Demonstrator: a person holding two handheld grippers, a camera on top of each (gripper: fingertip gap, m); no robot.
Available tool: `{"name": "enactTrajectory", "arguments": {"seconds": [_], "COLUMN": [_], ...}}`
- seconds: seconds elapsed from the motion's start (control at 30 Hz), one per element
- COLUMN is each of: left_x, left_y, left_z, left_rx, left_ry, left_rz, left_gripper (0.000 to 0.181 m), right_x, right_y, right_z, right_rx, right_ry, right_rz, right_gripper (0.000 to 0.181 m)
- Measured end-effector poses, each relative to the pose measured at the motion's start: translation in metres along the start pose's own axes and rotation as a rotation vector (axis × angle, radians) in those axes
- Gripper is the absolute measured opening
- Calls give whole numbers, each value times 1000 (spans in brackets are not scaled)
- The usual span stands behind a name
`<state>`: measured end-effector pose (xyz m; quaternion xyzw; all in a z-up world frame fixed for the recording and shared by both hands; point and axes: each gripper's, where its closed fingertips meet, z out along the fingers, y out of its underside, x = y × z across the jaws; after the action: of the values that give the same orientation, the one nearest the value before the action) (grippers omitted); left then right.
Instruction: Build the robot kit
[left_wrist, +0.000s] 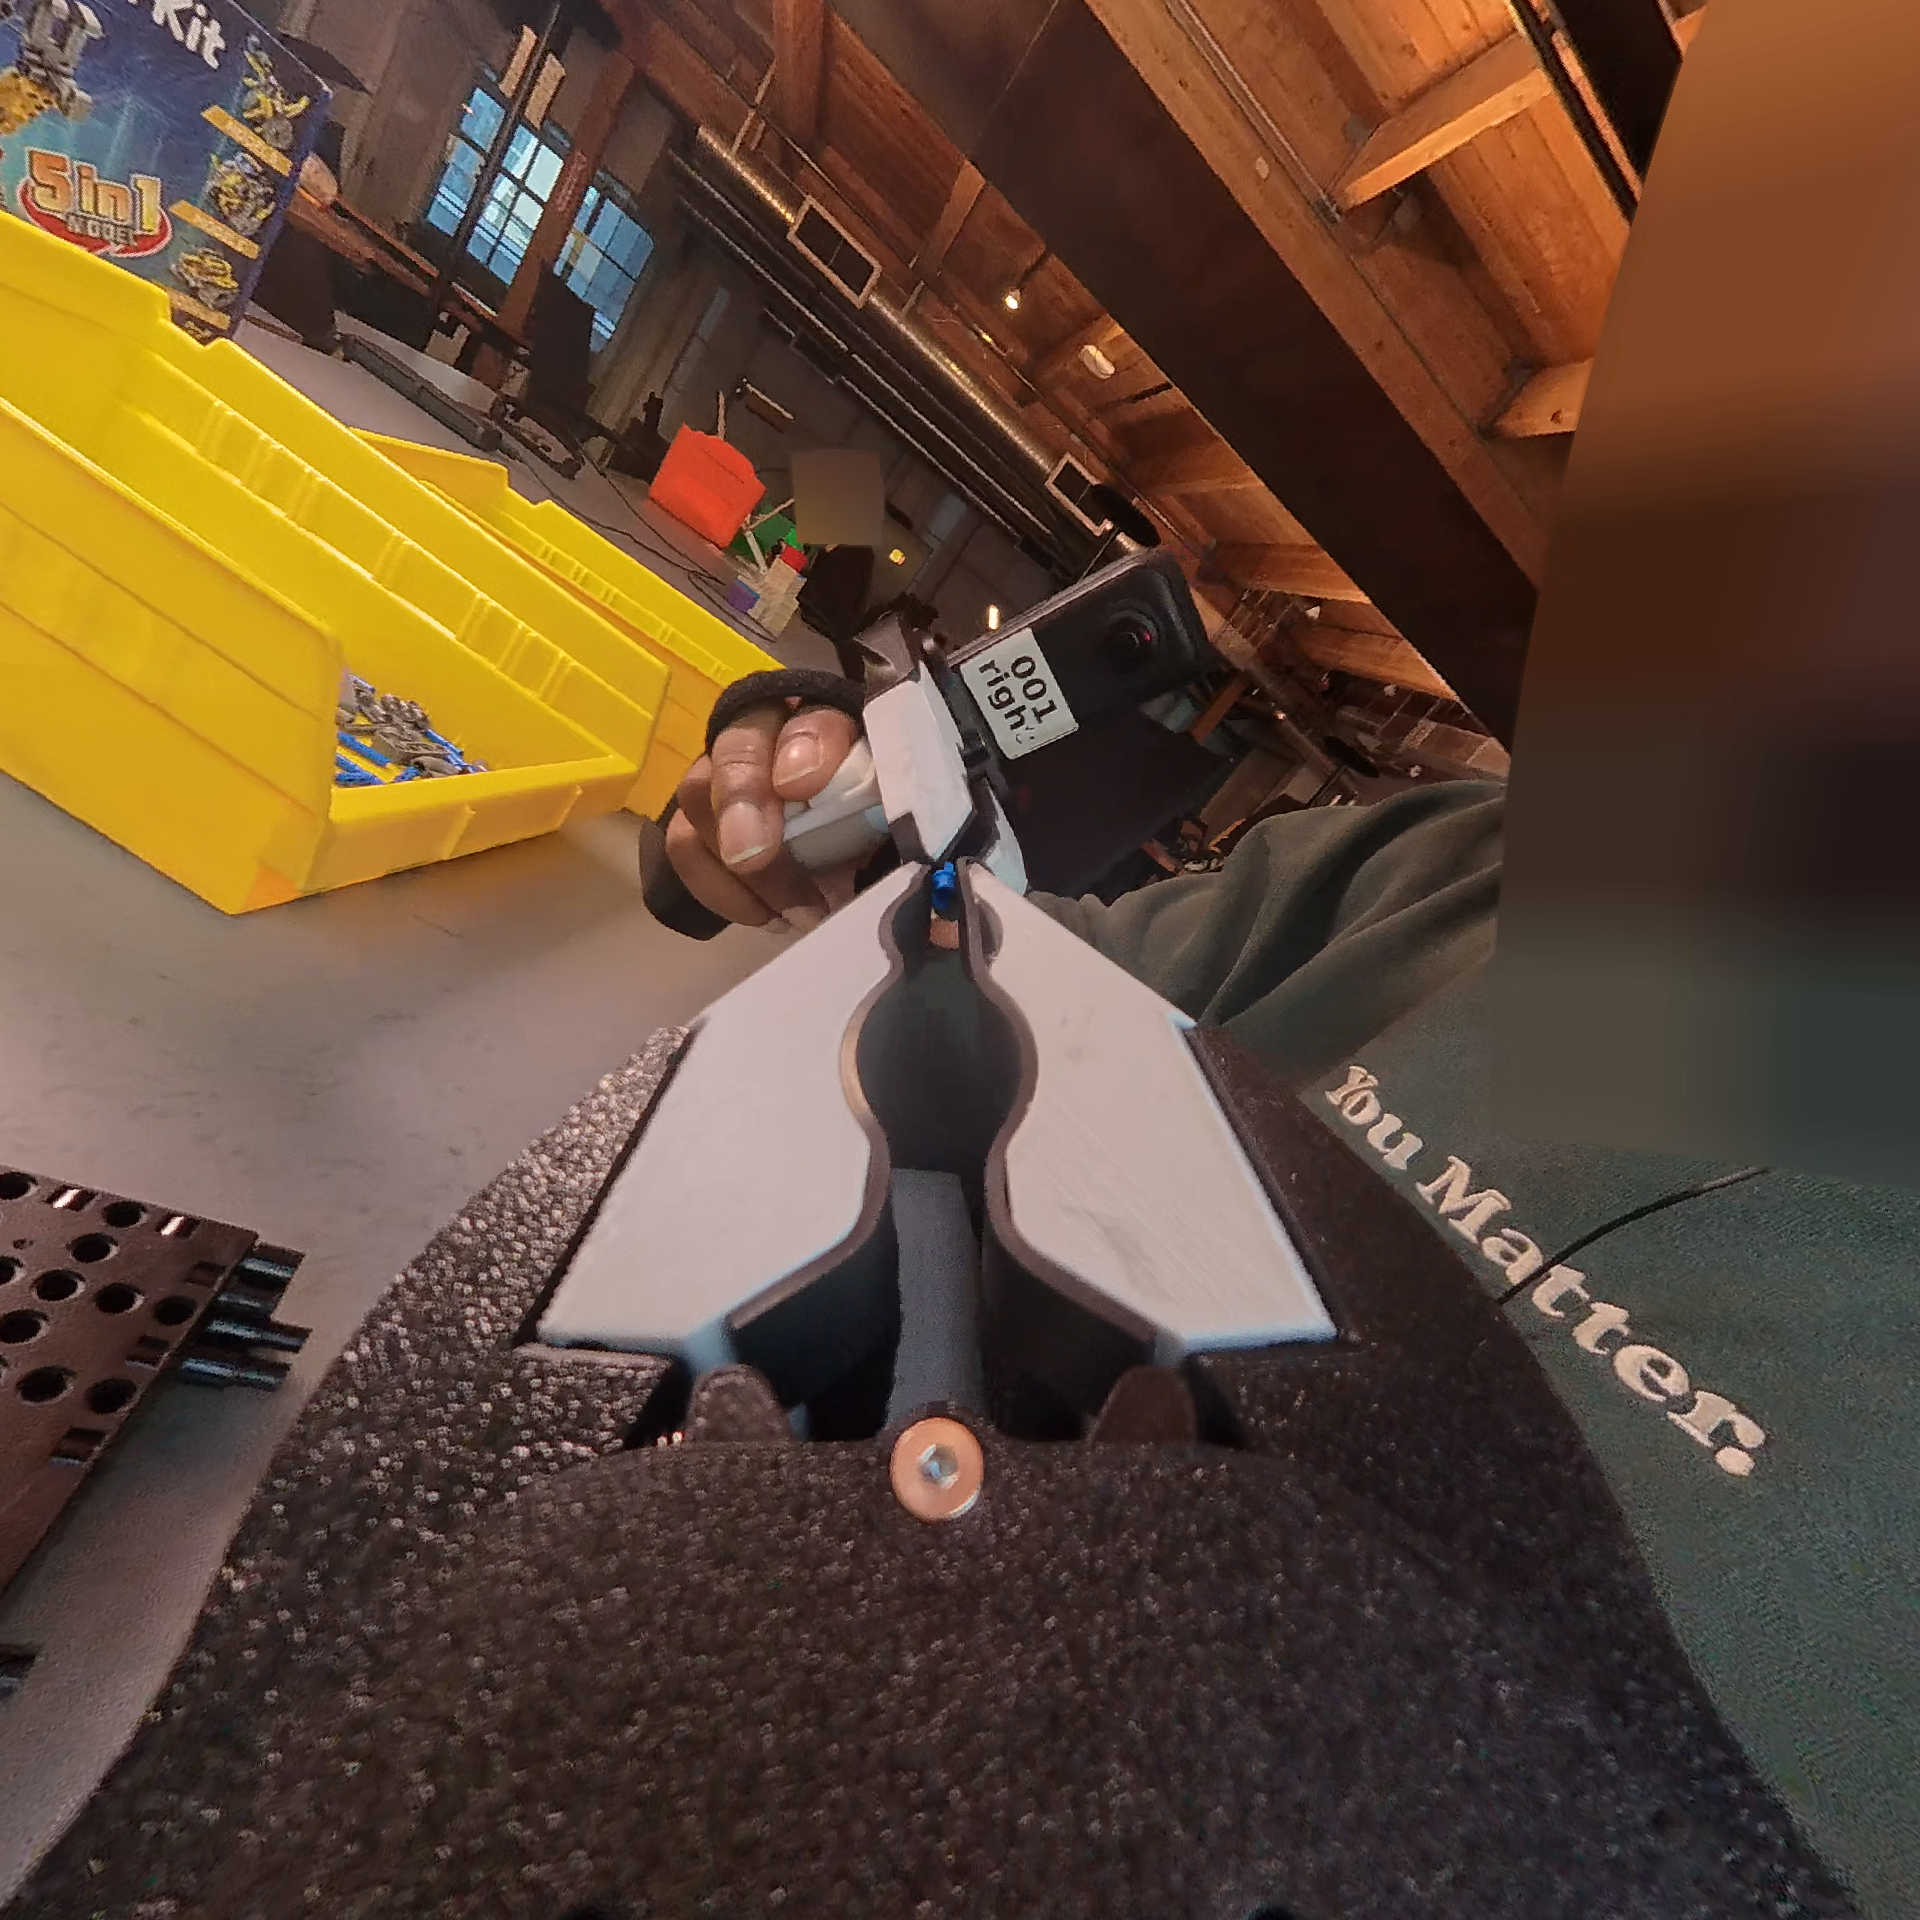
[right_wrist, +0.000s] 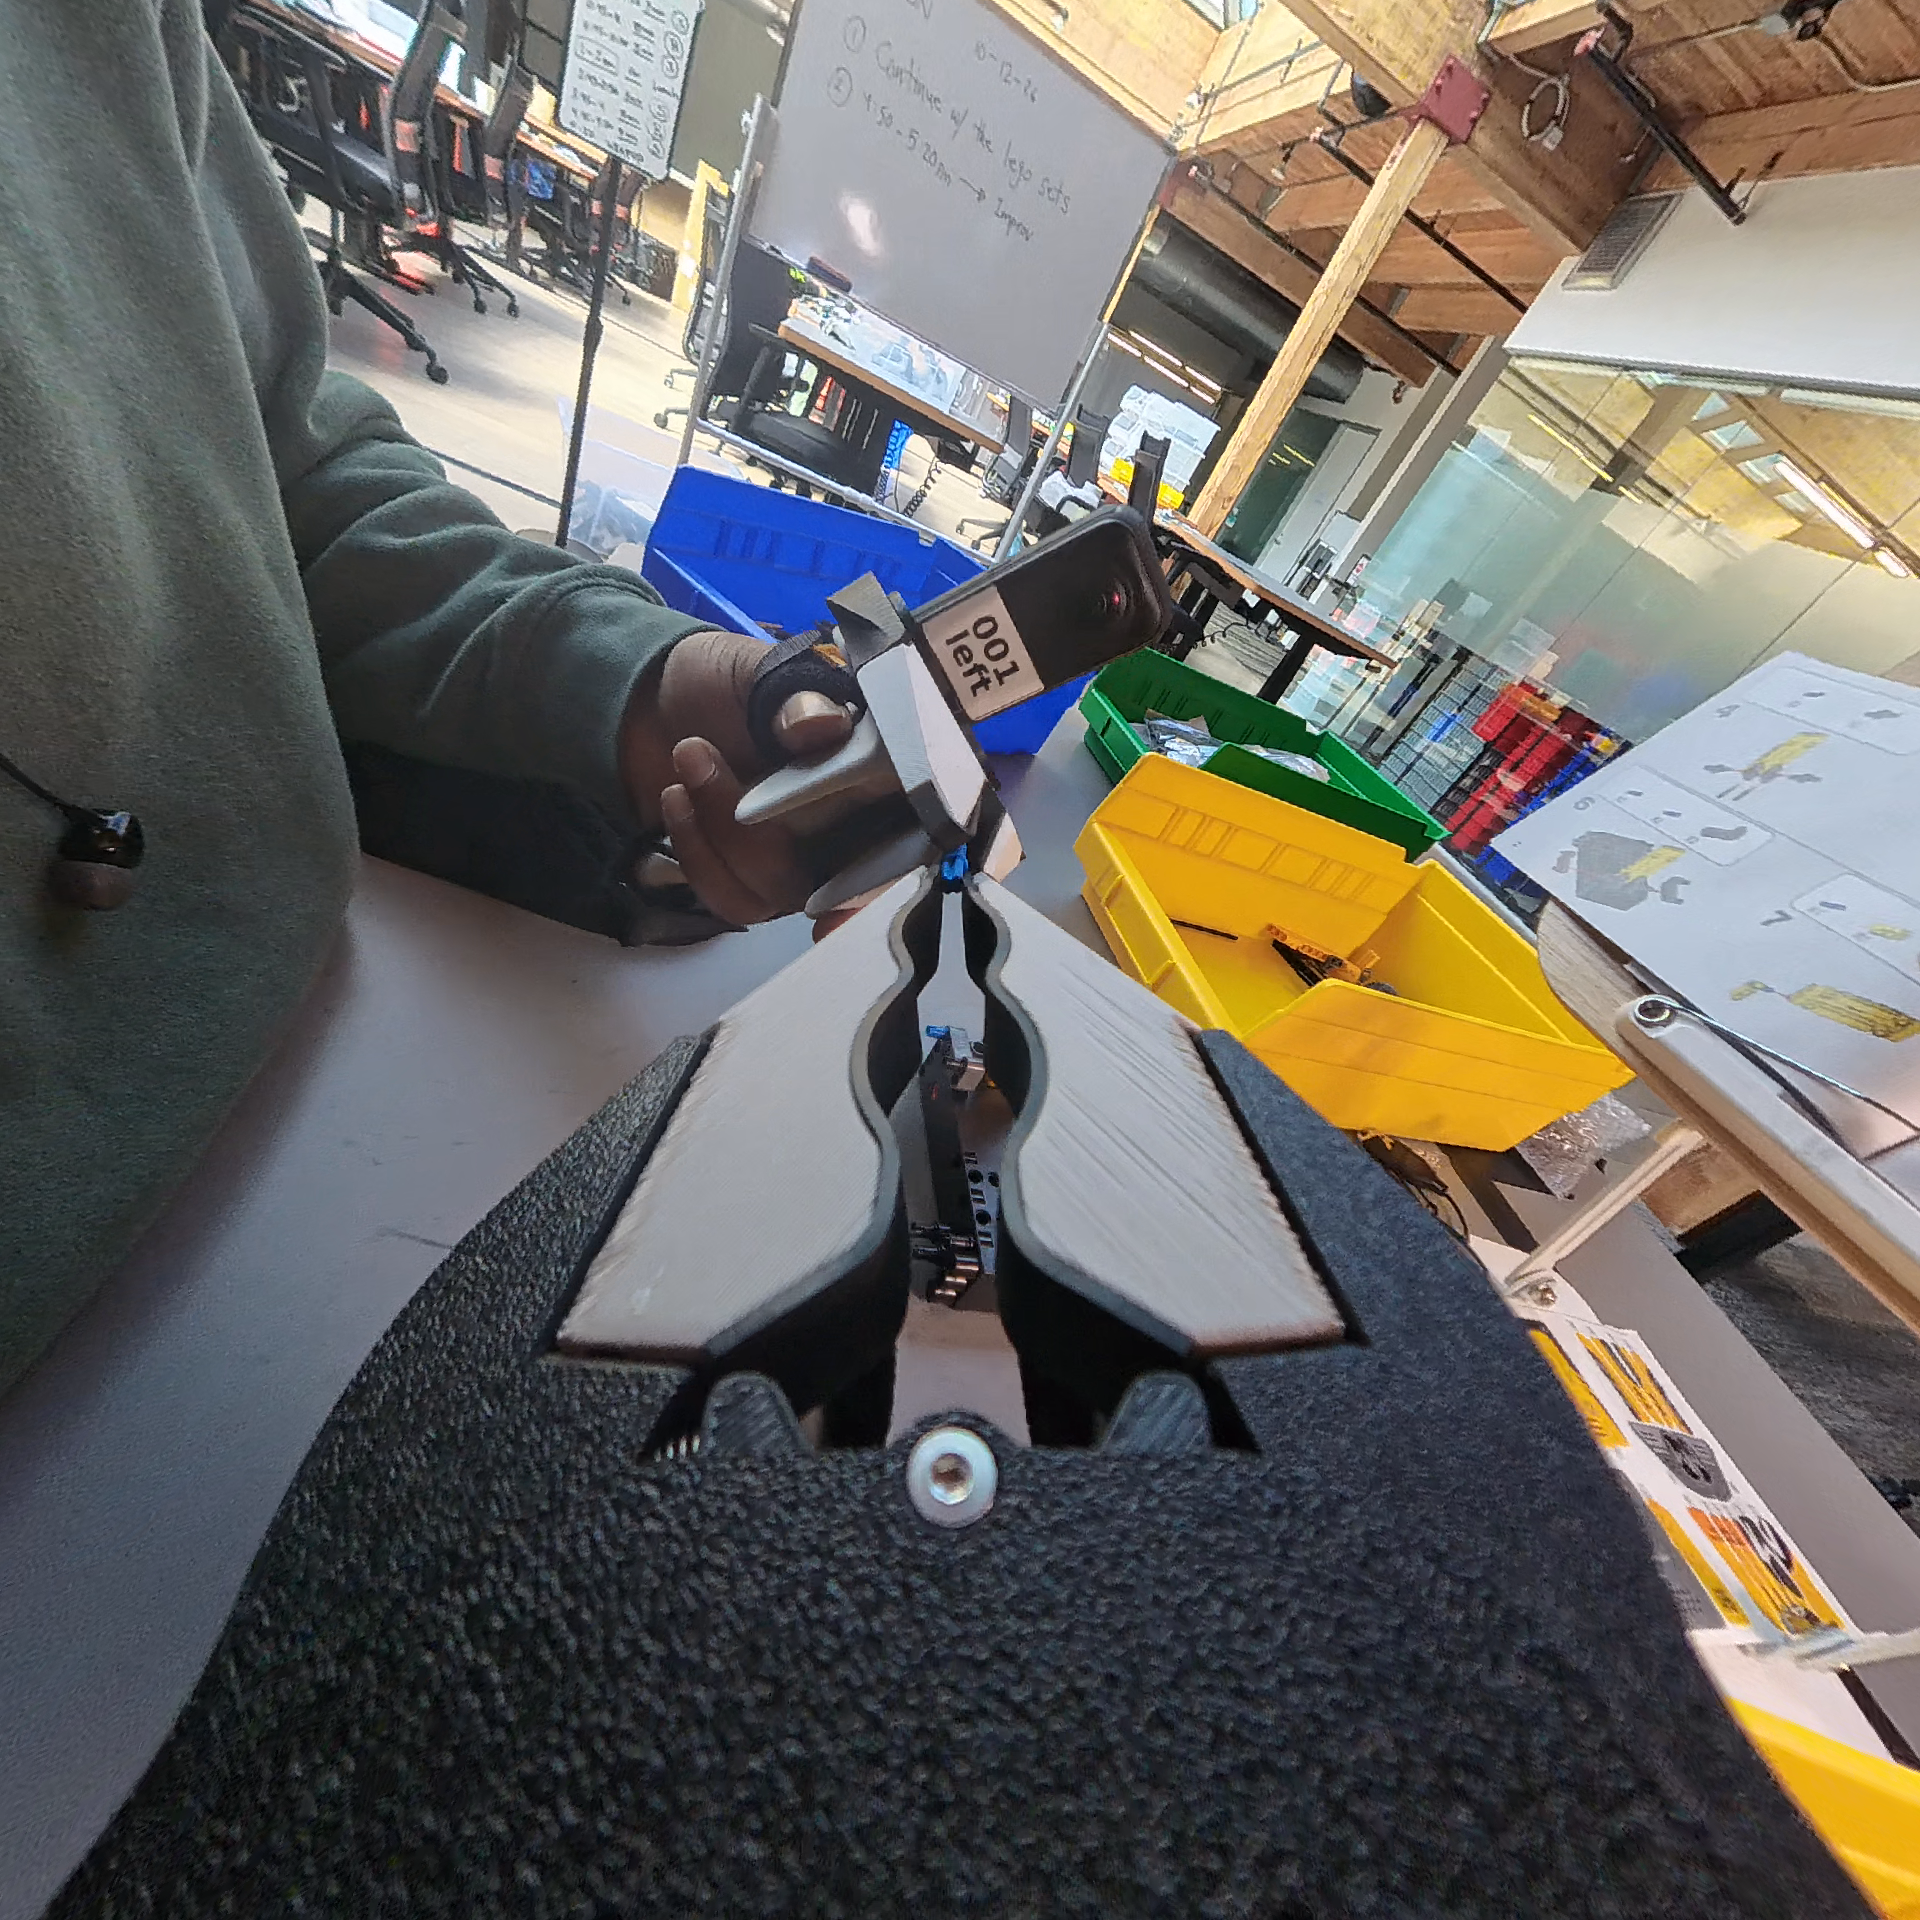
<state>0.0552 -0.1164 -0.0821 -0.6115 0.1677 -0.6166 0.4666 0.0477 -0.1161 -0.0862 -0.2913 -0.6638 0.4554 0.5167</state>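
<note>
Left gripper (left_wrist: 940, 894) pinching a small blue peg (left_wrist: 941, 884) at its fingertips, tip to tip with the right gripper (left_wrist: 951, 847), held by a gloved hand (left_wrist: 764, 805). Yellow bins (left_wrist: 312, 665) lying on the grey table (left_wrist: 260, 1039); a perforated black plate (left_wrist: 94, 1320) resting lower left.

small blue part (left_wrist: 940, 883) mostly hidden between gripper tips

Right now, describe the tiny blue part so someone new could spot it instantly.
Start at the grey table, where the left gripper and right gripper meet tip to tip above it, in front of the person's green sweatshirt. The small blue peg sits between those tips. It is the only blue thing there; the fingers are pale grey.
</note>
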Motion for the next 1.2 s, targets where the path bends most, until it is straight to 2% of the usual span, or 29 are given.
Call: {"name": "enactTrajectory", "arguments": {"seconds": [0.1, 0.13, 0.23, 0.3, 0.43, 0.47, 0.53, 0.63, 0.67, 0.77, 0.83, 0.9, 1.2], "left_x": [-8, -9, -16, -21, -28, -28, -27, -31, -32, -32, -28, -24, -25], "left_y": [3, 2, 4, 9, 24, 27, 32, 35, 34, 27, 22, 18, 23], "left_z": [-5, -9, -26, -35, -40, -40, -40, -47, -50, -55, -53, -47, -27], "left_rx": [-43, -46, -67, -76, -103, -109, -117, -125, -116, -59, -22, -13, -52], "left_ry": [-91, -117, -220, -275, -331, -336, -350, -399, -411, -412, -387, -366, -343], "left_rz": [75, 88, 102, 82, 37, 32, 28, 23, 16, 0, -7, 2, 32], "left_gripper": [4, 3, 3, 3, 3, 3, 3, 3, 3, 3, 3, 3, 3], "right_x": [-2, -10, -53, -72, -88, -92, -89, -84, -77, -44, -28, -20, -10], "right_y": [13, 23, 71, 98, 131, 133, 135, 134, 129, 87, 71, 66, 58], "right_z": [1, -2, -20, -28, -27, -26, -20, -15, -10, -1, -3, -4, -7], "right_rx": [-69, -130, -413, -558, -732, -740, -743, -712, -651, -354, -253, -222, -151], "right_ry": [-18, -77, -333, -404, -462, -488, -462, -412, -352, -154, -65, -12, 44], "right_rz": [32, 55, 152, 171, 179, 199, 262, 161, 136, 168, 166, 143, 121], "right_gripper": [5, 9, 26, 38, 39, 35, 24, 24, 24, 24, 24, 24, 24]}}
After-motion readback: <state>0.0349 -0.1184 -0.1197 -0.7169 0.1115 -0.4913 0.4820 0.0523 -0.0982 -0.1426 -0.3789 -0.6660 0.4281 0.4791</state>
